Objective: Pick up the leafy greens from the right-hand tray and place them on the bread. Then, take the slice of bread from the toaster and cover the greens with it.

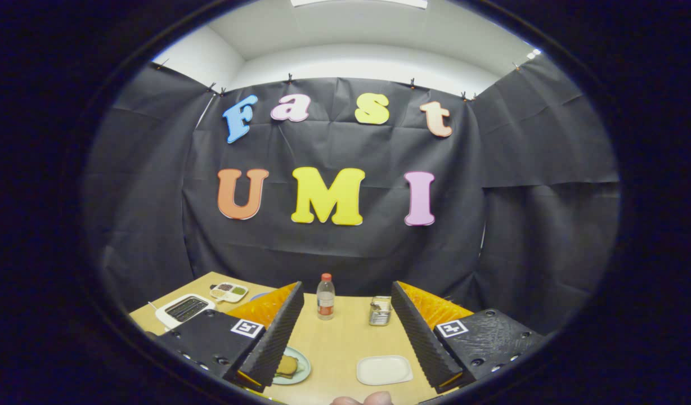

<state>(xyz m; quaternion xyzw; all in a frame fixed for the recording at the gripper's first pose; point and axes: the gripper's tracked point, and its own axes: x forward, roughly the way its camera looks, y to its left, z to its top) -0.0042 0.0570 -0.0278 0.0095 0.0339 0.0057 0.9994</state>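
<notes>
The gripper (345, 326) stands wide open above the table (340, 343), holding nothing. The white tray (384, 369) looks bare; it should check there before descending

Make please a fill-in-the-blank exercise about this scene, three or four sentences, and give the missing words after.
1. The gripper is ____, with nothing between its fingers.
2. The bottle beyond the fingers has a ____ cap.
3. The white tray between the fingers looks ____.
4. The toaster stands to the ____ of the bottle.

Missing words: open; red; empty; left
</notes>
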